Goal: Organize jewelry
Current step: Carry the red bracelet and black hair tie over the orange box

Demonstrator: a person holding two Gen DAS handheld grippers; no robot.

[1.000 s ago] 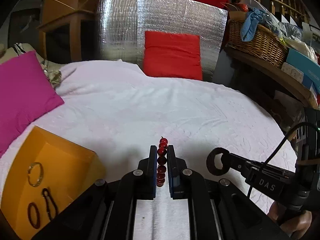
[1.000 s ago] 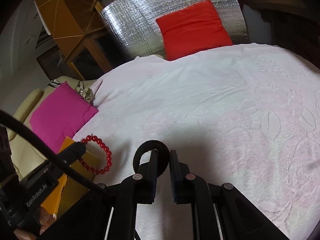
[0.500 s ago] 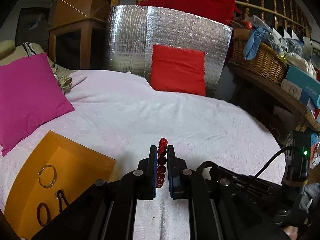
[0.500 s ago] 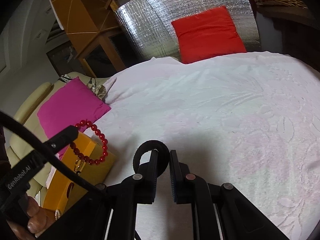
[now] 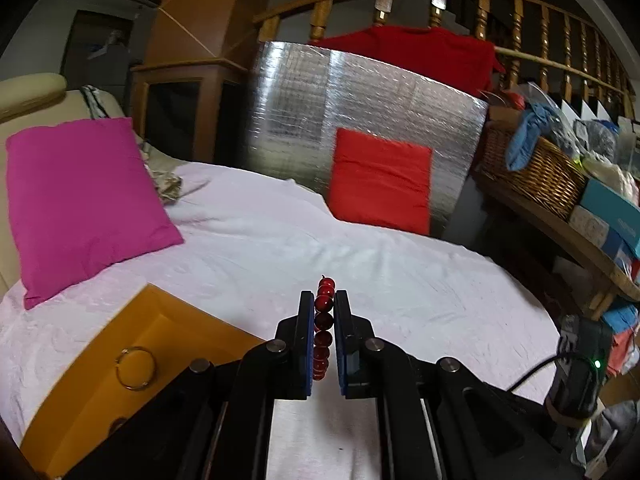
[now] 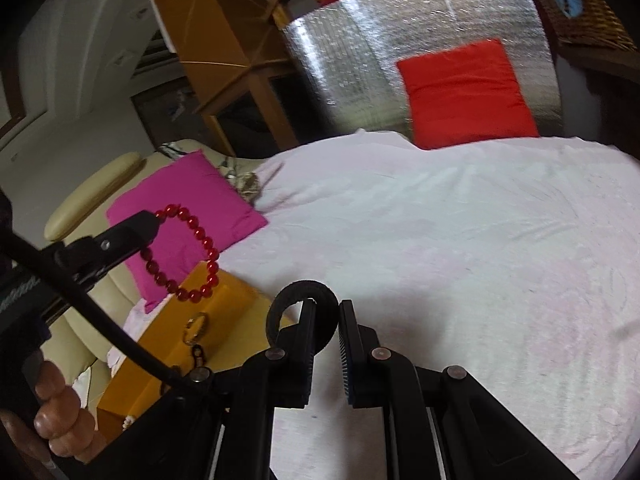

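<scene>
My left gripper (image 5: 324,300) is shut on a red bead bracelet (image 5: 323,322), held edge-on above the white bedspread; in the right wrist view the bracelet (image 6: 200,240) hangs as a loop from its tip, over the orange tray. The orange tray (image 5: 72,392) lies at lower left and holds a gold ring bangle (image 5: 135,363); the tray (image 6: 224,292) also shows a dark clasp piece (image 6: 197,354). My right gripper (image 6: 326,308) is shut on a black hair band (image 6: 280,304) that loops up from between the fingers.
A magenta cushion (image 5: 76,200) lies at left, a red cushion (image 5: 380,180) leans on a silver foil panel (image 5: 320,100) at the back. A wicker basket (image 5: 532,168) and boxes stand on a shelf at right. The white bedspread (image 5: 360,248) spreads ahead.
Both grippers have risen and tilted up, each still gripping its item. The red bracelet now hangs higher, over the tray's far end. The right gripper has left the left wrist view.
</scene>
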